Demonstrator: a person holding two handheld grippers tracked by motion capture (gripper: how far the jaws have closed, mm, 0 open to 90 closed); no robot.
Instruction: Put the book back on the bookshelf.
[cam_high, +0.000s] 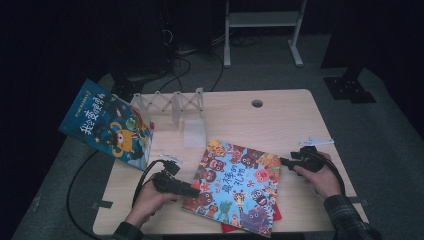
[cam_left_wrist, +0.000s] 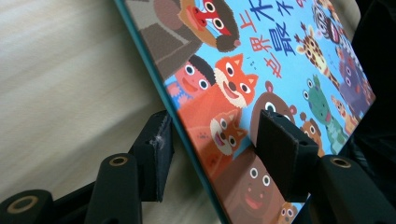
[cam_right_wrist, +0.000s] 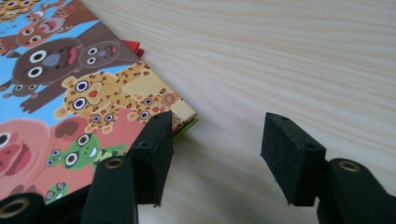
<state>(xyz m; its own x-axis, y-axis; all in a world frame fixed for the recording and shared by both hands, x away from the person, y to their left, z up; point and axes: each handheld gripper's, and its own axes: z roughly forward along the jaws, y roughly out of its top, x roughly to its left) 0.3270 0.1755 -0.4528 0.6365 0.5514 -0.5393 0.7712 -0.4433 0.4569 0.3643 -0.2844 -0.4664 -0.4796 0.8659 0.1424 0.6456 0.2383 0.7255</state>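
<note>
From above, my left gripper (cam_high: 192, 190) is at the left edge of the animal picture book (cam_high: 237, 182) lying flat on the wooden table (cam_high: 280, 117), and my right gripper (cam_high: 284, 161) sits at its upper right corner, while a second, dark blue picture book (cam_high: 107, 125) leans by the clear folding book rack (cam_high: 172, 102). Along my left jaws, they straddle the book's teal edge (cam_left_wrist: 187, 135), one pad under and one on the cover, not yet pressing, so if I lift now the edge could slip out. Along my right jaws, they're spread with bare table between them, the book's corner (cam_right_wrist: 184, 114) just beside the left pad, and closing here would grab nothing or shove the book askew.
</note>
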